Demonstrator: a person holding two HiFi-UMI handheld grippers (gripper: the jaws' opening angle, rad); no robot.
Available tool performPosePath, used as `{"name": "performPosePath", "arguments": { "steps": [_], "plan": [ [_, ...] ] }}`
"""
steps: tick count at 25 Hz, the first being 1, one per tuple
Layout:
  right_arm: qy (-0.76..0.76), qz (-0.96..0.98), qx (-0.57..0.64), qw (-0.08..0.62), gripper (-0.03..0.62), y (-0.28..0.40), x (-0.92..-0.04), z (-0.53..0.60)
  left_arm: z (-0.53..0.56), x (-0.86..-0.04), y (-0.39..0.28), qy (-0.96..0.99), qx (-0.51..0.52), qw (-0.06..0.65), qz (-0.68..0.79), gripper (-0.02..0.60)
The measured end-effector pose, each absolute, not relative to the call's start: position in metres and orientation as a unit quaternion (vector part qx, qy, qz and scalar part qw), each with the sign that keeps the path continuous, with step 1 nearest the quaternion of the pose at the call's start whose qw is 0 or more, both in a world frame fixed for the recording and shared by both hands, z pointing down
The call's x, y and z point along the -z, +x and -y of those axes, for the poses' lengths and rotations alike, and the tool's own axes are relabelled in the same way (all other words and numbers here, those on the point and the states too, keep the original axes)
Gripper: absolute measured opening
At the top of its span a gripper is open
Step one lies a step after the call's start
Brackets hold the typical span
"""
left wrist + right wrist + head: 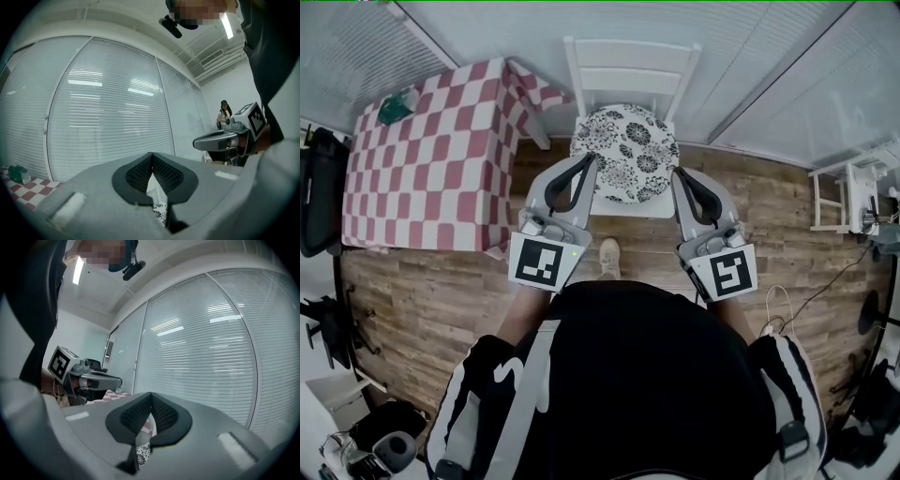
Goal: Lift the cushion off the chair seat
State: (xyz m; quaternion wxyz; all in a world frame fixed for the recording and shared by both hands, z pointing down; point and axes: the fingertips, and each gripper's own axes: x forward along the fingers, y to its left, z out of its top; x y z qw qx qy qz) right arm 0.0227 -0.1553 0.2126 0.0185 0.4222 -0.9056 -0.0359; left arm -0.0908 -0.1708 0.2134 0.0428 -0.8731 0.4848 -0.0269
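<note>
Cushion point(625, 153) with floral print on chair point(633, 209)

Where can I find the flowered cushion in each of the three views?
Head view: cushion at top centre, on the chair.
Left gripper view: cushion patch just under the jaws.
Right gripper view: cushion patch just under the jaws.
Shared landmark: checked table, in all three.
</note>
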Motion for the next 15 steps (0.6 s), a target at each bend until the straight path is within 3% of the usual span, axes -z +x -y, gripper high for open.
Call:
{"name": "performPosePath", "arguments": {
  "steps": [15],
  "plan": [
    [0.44,0.897,0.028,0.018,-0.006,0.003,-0.219,0.201,0.22,-0.223,-0.108,-0.883,0.028,0.038,-0.467,0.002]
  ]
}}
